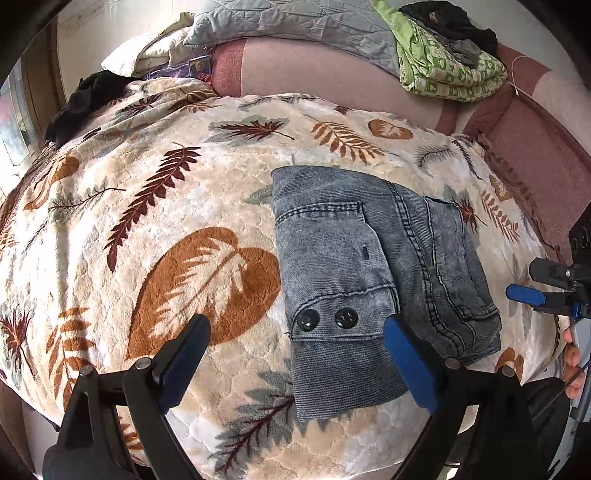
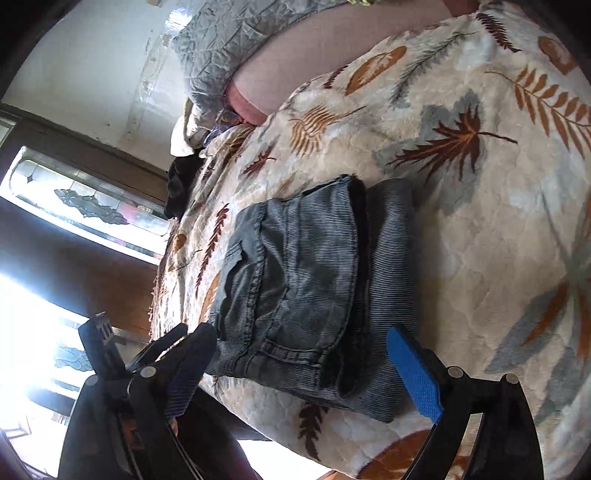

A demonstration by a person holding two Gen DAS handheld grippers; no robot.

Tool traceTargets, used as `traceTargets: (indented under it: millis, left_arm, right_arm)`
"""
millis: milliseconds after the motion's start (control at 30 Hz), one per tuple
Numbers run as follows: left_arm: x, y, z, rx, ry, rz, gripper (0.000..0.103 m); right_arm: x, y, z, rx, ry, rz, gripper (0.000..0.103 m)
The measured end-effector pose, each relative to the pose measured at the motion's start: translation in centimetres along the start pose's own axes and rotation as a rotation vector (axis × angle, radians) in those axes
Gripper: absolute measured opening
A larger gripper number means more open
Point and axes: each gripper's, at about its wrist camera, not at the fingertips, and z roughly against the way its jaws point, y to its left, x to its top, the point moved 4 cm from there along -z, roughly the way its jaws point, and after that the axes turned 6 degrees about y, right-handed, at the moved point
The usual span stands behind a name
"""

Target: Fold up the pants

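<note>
The pants, grey-blue washed denim, are seen folded into a compact stack lying on the bed, on a cream blanket printed with brown, rust and grey leaves. In the left wrist view the stack sits right of centre; a flap with two dark buttons lies on top at the near edge, and a stitched pocket panel is seen on the right part. The left claw is held spread wide above the blanket, its dark finger over a brown leaf, its blue-padded finger over the near right part of the stack; nothing is pinched between the fingers, and contact of the blue pad with the denim cannot be told. The right claw is likewise spread wide, with the near edge of the folded pants lying between its fingers but not gripped; the pads stand apart from the cloth. In the left wrist view the right claw appears at the right edge, beside the bed, with fingers of a hand below it. At the far side of the bed a grey quilt, a green patterned cloth and a black garment are noted.
</note>
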Motion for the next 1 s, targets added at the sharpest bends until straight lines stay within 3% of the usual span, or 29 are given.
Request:
traceTargets:
  millis: [200, 333, 500, 700, 733, 800, 833, 867, 1000]
  left_arm:
    - [1.7, 1.4, -2.4, -0.045, 0.068, 0.040, 0.095]
    - [2.9, 2.4, -4.1, -0.163, 0.117, 0.106, 0.095]
    - [3.4, 3.8, -6.8, -0.291, 0.194, 0.209, 0.095]
    - [3.9, 2.4, -6.8, -0.347, 0.193, 0.180, 0.094]
    - [3.9, 2.1, -6.9, -0.330, 0.198, 0.170, 0.093]
    - [3.8, 1.3, -7.1, -0.290, 0.197, 0.132, 0.073]
    - [3.8, 0.8, -7.2, -0.295, 0.210, 0.106, 0.047]
    - [3.9, 0.3, -7.2, -0.273, 0.207, 0.095, 0.046]
    - [4.0, -0.8, -6.2, -0.189, 0.168, 0.046, 0.038]
  right_arm:
    - [1.8, -3.8, -0.5, -0.028, 0.061, -0.071, 0.095]
    - [2.9, -5.4, -1.1, -0.008, 0.086, -0.118, 0.095]
    - [3.3, -4.7, -3.0, 0.003, 0.126, -0.102, 0.095]
    - [3.5, -2.5, -5.0, -0.044, 0.153, -0.039, 0.093]
    - [3.4, -2.0, -5.2, -0.083, 0.161, -0.008, 0.090]
    - [3.3, -1.5, -5.7, -0.163, 0.170, 0.027, 0.067]
    - [3.3, -1.4, -5.8, -0.209, 0.170, 0.048, 0.057]
    - [3.2, -1.2, -5.9, -0.247, 0.173, 0.075, 0.040]
    - [2.8, -0.2, -5.3, -0.272, 0.150, 0.124, 0.023]
